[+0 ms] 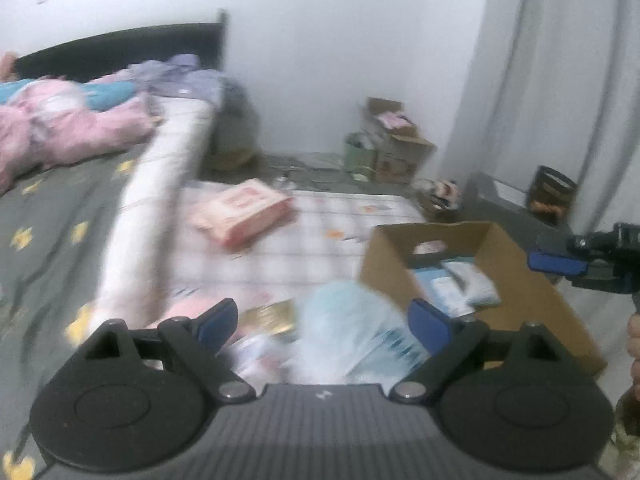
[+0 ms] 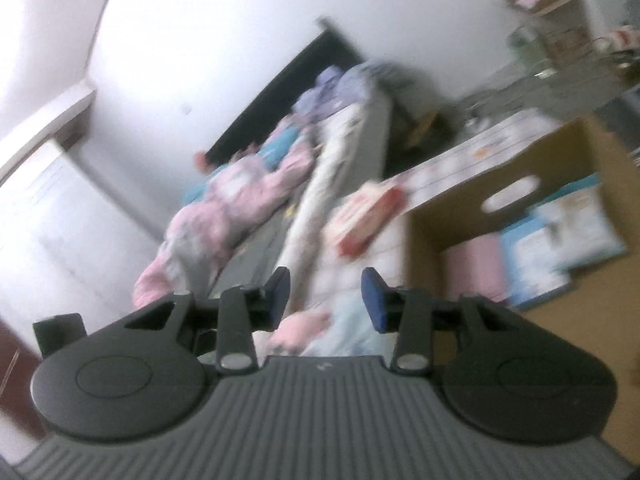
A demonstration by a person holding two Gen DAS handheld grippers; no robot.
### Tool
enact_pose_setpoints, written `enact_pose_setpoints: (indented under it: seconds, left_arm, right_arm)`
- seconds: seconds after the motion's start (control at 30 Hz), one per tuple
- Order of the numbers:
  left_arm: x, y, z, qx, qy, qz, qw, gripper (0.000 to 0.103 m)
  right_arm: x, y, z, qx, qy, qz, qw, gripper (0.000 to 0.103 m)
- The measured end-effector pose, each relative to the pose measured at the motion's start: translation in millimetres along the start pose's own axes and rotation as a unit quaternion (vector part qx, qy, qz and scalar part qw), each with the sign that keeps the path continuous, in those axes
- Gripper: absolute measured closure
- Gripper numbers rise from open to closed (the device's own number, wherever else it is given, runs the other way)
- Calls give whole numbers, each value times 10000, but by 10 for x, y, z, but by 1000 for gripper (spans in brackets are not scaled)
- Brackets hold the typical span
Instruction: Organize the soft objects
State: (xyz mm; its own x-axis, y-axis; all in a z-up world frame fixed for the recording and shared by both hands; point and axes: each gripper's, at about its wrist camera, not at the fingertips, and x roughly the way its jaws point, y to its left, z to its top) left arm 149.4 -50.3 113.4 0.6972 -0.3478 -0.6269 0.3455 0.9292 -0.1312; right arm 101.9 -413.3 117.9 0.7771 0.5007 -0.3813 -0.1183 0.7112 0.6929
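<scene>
Left wrist view: left gripper (image 1: 322, 322) gaping, empty; pale blue soft pack (image 1: 352, 332) lower centre, just beyond fingertips, cardboard box (image 1: 520, 304) right. Right gripper (image 2: 326, 300) part-open, empty.

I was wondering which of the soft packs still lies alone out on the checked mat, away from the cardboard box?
The pink-and-red pack, lying by itself mid-mat beside the bed. The pale blue packs sit inside the cardboard box instead.

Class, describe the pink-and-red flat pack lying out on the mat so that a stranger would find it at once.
Start at the bed with the grey star-print sheet. Beside it lies a white checked mat. The pink-and-red flat pack rests alone on the mat's far end, outside the open brown cardboard box that holds blue-and-white packs.
</scene>
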Motion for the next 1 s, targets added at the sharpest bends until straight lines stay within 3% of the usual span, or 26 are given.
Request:
enact_pose_setpoints:
  seconds: [0.13, 0.3, 0.47, 0.7, 0.87, 1.0]
  left_arm:
    - [-243, 307, -339, -249, -152, 281, 9992, 10]
    - [-335, 585, -710, -590, -190, 317, 9976, 11]
    - [-321, 702, -1038, -717, -181, 320, 9967, 21]
    - [-189, 788, -1252, -947, -133, 254, 9951, 33]
    - [-63, 829, -1339, -946, -36, 148, 9954, 49]
    - [72, 845, -1332, -861, -52, 27, 9963, 51]
  right_arm:
    - [307, 394, -246, -124, 427, 310, 9985, 63]
    - [718, 754, -541, -240, 899, 409, 9948, 62]
    - [1105, 958, -844, -250, 1281, 475, 9903, 62]
    - [1581, 1076, -1164, -288, 1710, 392, 9841, 62]
    - [1905, 1119, -1258, -378, 1962, 263, 9795, 62]
    - [2188, 1176, -1291, -609, 2099, 50, 9758, 62]
